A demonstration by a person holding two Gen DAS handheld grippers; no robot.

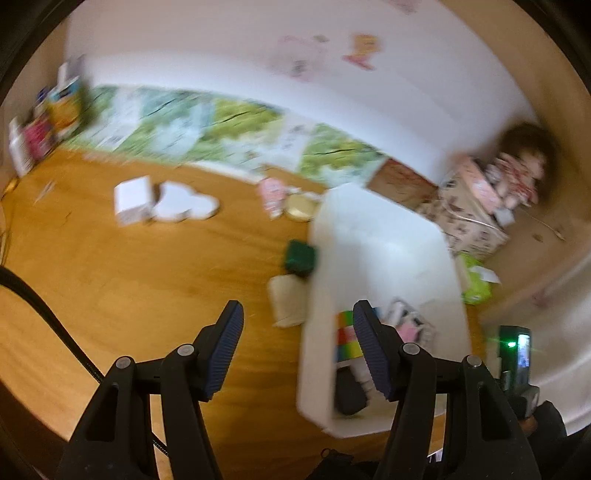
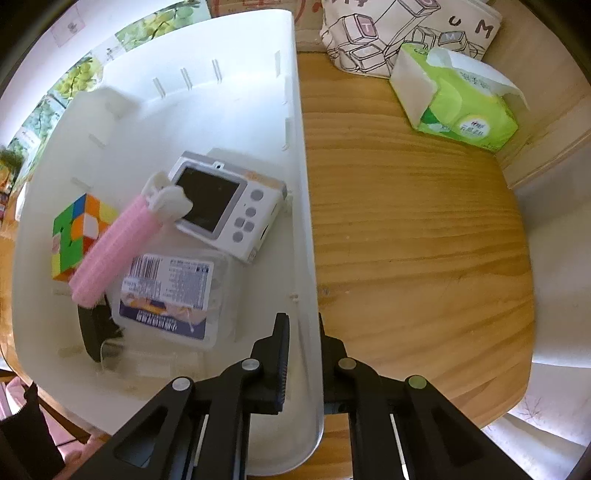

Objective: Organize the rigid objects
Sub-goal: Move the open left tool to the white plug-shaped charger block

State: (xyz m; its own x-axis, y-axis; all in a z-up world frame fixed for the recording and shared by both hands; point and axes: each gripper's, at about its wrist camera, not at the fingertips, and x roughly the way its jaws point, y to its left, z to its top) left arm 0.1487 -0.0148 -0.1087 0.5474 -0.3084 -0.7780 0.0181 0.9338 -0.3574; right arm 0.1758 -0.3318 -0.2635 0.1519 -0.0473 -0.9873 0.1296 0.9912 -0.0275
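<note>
A white plastic bin (image 2: 295, 110) stands on the wooden table (image 2: 406, 240). In it lie a colour cube (image 2: 74, 236), a pink roller (image 2: 110, 247), a white camera (image 2: 225, 206), a clear labelled box (image 2: 170, 295) and a black object (image 2: 94, 332). My right gripper (image 2: 301, 332) is shut on the bin's right wall, one finger inside, one outside. My left gripper (image 1: 297, 325) is open and empty above the table, left of the bin (image 1: 380, 236). A green box (image 1: 299, 256), a beige pad (image 1: 288, 301) and a white box (image 1: 133, 199) lie outside the bin.
A green tissue pack (image 2: 458, 99) and a printed bag (image 2: 406, 29) sit behind the bin to the right. A gold round lid (image 1: 301, 206), a cloud-shaped white piece (image 1: 186, 205), books (image 1: 55, 110) at far left and a doll (image 1: 521, 166) at far right.
</note>
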